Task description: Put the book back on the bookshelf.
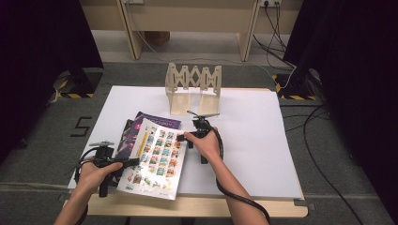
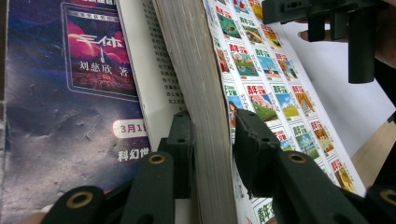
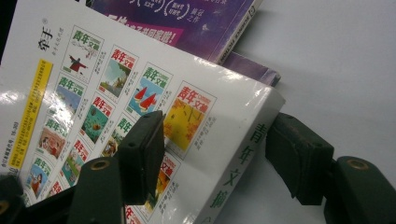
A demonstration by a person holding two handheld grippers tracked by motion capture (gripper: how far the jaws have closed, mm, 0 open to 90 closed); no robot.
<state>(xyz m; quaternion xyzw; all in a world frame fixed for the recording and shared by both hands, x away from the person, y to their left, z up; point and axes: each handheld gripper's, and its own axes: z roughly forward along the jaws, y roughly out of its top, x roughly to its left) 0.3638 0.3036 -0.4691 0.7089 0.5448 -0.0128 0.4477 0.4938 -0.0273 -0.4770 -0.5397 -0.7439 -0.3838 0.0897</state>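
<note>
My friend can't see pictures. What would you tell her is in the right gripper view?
A thick white book with rows of little colourful cover pictures sits tilted between the right gripper's two black jaws, one over its cover and one beside its spine. Behind it lies a purple book on a white table sheet.

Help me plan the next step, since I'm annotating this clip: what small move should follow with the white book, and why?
Probably close the right claw firmly on the spine edge of the white book. Its jaws straddle that edge, but whether they press is unclear. The left claw straddles the page edge, and the book lies tilted on the purple books.
</note>
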